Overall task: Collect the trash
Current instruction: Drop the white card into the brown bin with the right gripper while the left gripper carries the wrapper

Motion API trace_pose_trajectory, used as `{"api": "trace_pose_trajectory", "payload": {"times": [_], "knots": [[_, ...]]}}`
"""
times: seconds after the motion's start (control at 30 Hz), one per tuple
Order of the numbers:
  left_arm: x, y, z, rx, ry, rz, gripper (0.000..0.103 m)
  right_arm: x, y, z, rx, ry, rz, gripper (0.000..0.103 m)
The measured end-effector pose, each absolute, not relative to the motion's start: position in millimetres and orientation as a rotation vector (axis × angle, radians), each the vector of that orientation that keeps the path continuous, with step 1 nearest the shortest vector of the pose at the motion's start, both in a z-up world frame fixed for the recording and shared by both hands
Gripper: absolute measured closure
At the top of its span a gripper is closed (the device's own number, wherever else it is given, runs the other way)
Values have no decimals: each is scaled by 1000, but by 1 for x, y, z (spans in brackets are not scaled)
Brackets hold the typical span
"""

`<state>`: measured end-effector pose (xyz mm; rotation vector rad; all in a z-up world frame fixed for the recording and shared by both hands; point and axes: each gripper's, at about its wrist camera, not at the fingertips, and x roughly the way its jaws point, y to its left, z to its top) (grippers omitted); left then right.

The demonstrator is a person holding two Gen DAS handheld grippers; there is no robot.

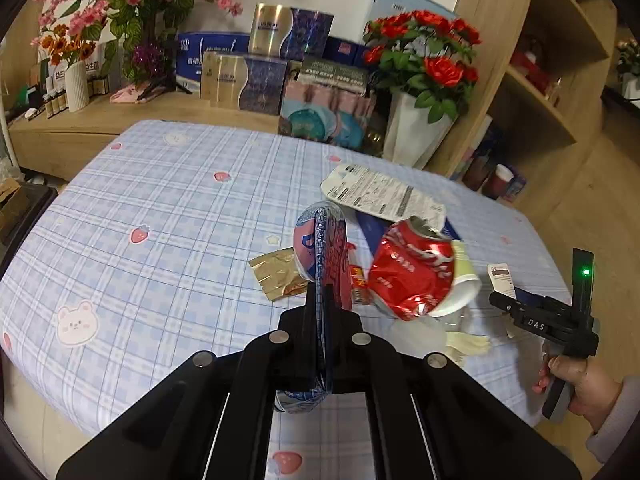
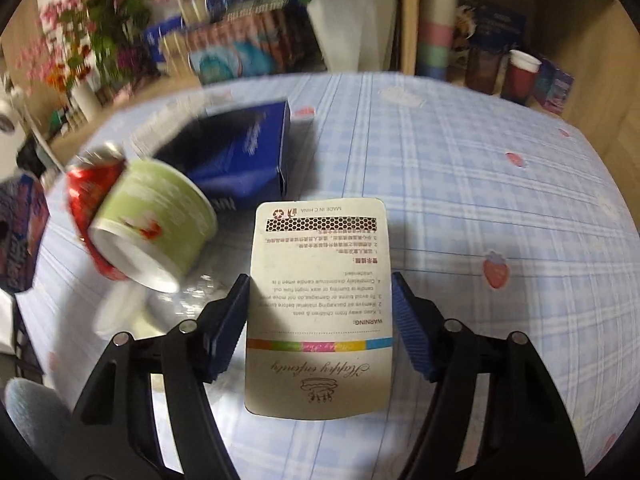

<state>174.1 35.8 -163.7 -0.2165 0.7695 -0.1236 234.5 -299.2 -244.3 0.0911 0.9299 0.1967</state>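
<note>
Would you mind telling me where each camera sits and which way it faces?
Left wrist: on the left gripper, looking down across the checked table; its fingers pinch a flattened wrapper, and the right hand shows.
Right wrist: on the right gripper, looking down at a printed card between its fingers.
Shared: red can, paper cup.

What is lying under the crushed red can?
The red can lies against a paper cup, atop clear plastic and a small red wrapper. Anything directly beneath is covered.
</note>
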Motion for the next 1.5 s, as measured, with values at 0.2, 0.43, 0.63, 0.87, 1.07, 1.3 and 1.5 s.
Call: {"api": "trace_pose_trajectory", "payload": {"times": [0.2, 0.43, 0.63, 0.87, 1.07, 1.3, 1.5], "knots": [[145, 35, -143, -257, 740, -156, 100, 194, -305, -208, 148, 833, 219, 34], [108, 25, -124, -256, 716, -207, 100, 136, -297, -176, 139, 755, 270, 34], [80, 23, -116, -269, 701, -223, 100, 96, -279, -161, 156, 738, 344, 34], [46, 20, -109, -266, 689, -245, 100, 58, -253, -150, 117, 744, 413, 34], [26, 23, -103, -271, 677, -243, 100, 30, -231, -152, 74, 767, 472, 34], [11, 26, -101, -274, 672, -241, 100, 3, -212, -169, 50, 839, 520, 33], [3, 27, -102, -266, 688, -242, 100, -6, -204, -179, 64, 872, 526, 19]]}}
